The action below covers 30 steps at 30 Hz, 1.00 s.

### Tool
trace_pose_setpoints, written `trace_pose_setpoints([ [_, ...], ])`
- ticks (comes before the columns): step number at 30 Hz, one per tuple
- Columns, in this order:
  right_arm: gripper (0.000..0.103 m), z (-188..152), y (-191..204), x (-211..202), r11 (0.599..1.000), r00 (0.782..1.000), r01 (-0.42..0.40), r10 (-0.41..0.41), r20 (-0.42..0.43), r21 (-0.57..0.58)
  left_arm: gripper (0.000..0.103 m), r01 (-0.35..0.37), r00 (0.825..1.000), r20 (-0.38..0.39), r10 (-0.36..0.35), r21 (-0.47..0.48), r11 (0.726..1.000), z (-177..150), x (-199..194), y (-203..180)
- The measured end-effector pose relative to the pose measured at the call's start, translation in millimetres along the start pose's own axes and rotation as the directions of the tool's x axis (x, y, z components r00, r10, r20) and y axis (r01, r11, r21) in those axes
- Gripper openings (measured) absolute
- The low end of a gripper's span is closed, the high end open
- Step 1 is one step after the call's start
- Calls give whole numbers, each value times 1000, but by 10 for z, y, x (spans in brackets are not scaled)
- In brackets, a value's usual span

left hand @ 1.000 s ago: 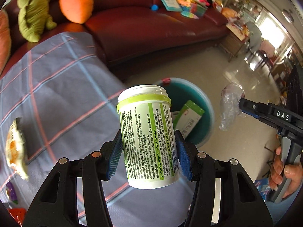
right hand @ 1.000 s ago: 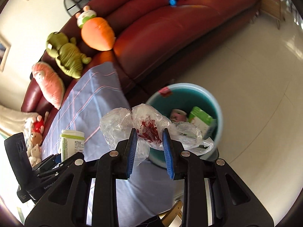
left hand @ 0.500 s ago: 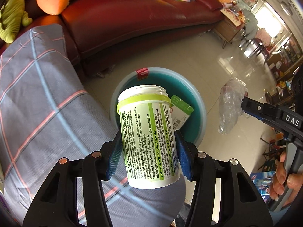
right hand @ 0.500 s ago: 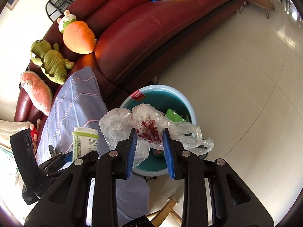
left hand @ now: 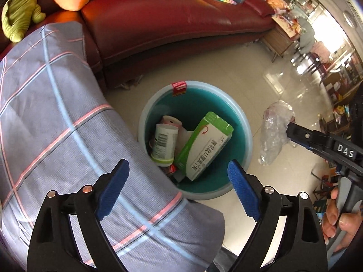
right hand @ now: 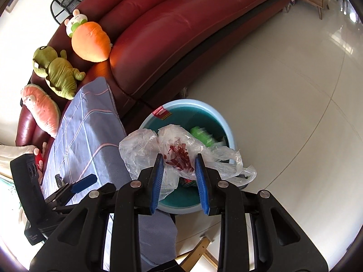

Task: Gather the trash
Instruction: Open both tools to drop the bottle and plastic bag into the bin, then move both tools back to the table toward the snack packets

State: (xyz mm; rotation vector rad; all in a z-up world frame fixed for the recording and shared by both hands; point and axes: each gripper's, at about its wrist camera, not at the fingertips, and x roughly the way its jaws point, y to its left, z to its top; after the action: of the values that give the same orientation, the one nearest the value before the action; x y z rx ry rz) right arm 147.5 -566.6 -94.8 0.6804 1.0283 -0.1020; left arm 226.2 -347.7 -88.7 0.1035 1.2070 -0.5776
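Living room: red leather sofa [right hand: 181, 45] behind, pale tiled floor [right hand: 283, 113], grey checked cloth [left hand: 56, 124] draped over the surface at near left. Teal bin [left hand: 247, 140] stands on the floor just beside the cloth's edge.

Left tool [left hand: 179, 181]: jaws wide apart, nothing held, poised above the bin's near rim. Bin holds a white bottle with green band [left hand: 164, 144], a green-and-white carton [left hand: 204, 145] leaning across it, and smaller items I cannot identify.

Right tool [right hand: 179, 170]: jaws closed onto a crumpled clear plastic bag [right hand: 181, 154] with red bits inside; bag bulges out on both sides of the pads.

Key relation: in the right wrist view the bag overlaps the bin opening, ahead and below the tool. In the left wrist view it [left hand: 275, 129] hangs beside the bin's right rim, over floor. Judgement: right hand must shift towards the bin centre before release. Right tool is angled downward, handle gripped by the person's hand [left hand: 335, 217].
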Motion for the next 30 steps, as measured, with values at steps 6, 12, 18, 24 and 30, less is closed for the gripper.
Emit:
trace_pose_setpoints([
  [6, 32, -15, 193, 174, 998, 999, 13, -15, -39, -59, 94, -19, 999, 29, 19, -24, 1000, -126, -167, 144],
  [12, 63, -58, 371, 283, 996, 998, 9, -14, -61, -91, 95, -33, 999, 26, 34, -34, 999, -207, -246, 246],
  [18, 75, -70, 328, 223, 997, 998, 31, -34, -52, -66, 95, -35, 999, 26, 37, -49, 998, -256, -283, 330],
  [24, 75, -119, 346, 173, 997, 997, 48, -51, -54, -61, 95, -28, 999, 30, 30, -55, 998, -329, -347, 388],
  [30, 76, -204, 485, 123, 995, 997, 55, -59, -54, -83, 95, -32, 999, 38, 34, -67, 997, -423, -451, 479],
])
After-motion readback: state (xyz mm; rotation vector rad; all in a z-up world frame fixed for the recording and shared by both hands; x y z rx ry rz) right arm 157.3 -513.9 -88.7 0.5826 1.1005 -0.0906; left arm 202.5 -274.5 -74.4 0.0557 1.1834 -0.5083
